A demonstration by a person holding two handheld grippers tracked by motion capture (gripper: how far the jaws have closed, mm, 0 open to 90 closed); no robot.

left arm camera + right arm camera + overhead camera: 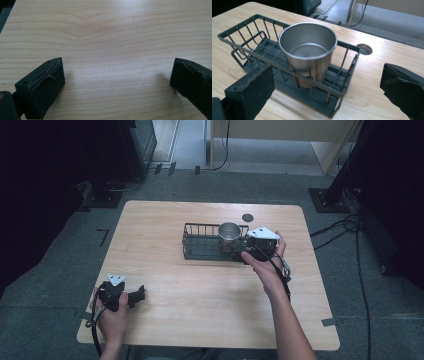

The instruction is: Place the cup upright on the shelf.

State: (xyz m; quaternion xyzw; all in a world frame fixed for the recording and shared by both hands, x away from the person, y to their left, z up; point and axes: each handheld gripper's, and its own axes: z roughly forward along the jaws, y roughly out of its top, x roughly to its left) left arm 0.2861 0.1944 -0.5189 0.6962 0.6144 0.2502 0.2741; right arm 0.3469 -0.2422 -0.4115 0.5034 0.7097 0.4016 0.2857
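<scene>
Wide-open, empty jaws of the right gripper [327,92] face the steel cup [308,52] standing upright in the wire rack [247,37] just ahead; the left gripper [116,85] gapes empty over bare tabletop [112,32].

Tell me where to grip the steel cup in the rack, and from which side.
Grip the cup by its upper wall just under the rim, one jaw either side, coming from above. It stands upright, mouth up, at the rack's end, and the wires fence its lower half, so a low side approach looks blocked. The open right hand-held gripper is nearest.
</scene>
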